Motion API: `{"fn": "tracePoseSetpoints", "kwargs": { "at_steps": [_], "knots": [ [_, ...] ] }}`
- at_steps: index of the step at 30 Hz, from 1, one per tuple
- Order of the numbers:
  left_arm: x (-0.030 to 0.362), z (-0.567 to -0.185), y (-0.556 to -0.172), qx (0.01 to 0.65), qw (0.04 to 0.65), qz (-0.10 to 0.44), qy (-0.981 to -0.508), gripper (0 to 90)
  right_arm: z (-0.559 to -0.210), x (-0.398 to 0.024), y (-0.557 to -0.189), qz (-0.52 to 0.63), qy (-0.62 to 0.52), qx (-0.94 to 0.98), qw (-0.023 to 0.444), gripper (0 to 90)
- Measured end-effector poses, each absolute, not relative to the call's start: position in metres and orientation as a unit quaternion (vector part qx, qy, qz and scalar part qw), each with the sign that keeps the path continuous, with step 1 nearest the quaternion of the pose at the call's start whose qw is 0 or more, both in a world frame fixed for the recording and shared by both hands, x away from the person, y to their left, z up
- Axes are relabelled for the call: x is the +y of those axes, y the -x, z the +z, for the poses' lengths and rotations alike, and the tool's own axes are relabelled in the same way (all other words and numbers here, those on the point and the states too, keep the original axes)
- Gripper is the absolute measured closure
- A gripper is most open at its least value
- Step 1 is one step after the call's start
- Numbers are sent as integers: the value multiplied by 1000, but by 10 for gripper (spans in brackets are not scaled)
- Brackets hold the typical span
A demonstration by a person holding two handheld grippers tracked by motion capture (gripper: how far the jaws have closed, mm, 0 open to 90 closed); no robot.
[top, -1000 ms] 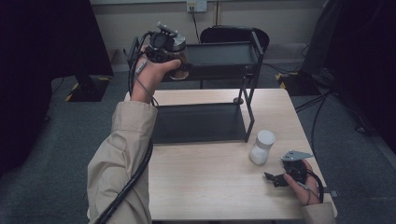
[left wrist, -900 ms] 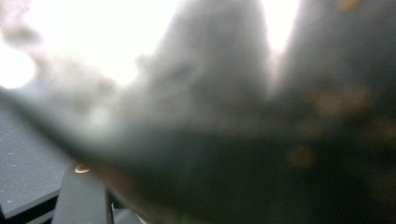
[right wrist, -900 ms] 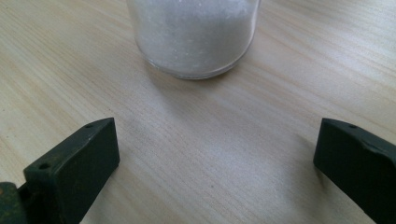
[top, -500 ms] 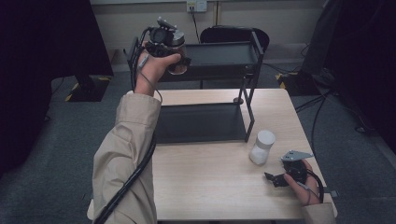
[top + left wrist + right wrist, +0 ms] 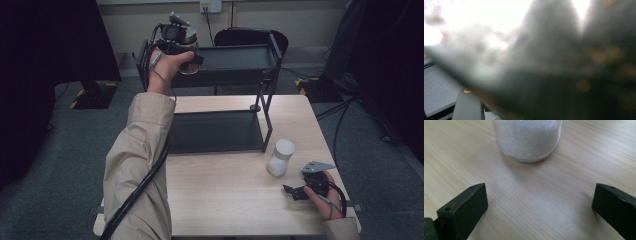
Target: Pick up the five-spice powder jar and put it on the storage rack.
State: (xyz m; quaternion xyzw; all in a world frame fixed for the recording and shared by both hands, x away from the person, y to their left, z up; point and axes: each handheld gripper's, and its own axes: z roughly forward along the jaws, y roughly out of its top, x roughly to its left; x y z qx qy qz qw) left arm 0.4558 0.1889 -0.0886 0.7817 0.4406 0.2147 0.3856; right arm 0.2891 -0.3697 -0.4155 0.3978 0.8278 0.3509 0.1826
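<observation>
A glass jar with brownish contents was clenched in the left tongs, raised at the far left over the top tier of the black shelf rack. It seemed to be held there to be set down on that tier. In the left gripper view the jar sat so close to the lens that it blurred into grey with orange specks. Near the right edge of the desk, the right tongs rested low with jaws released and wide apart, aimed at a white-capped jar of white powder, likely the next to go up. That jar stood just beyond the jaws, untouched. No label or writing could be read anywhere.
</observation>
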Motion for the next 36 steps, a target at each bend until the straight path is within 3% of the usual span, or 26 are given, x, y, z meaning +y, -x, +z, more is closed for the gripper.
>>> {"fn": "tracePoseSetpoints", "kwargs": {
  "at_steps": [36],
  "knots": [
    [181, -104, -471, 474, 381, 243, -756, 301, -416, -370, -289, 351, -397, 828, 183, 0]
  ]
}}
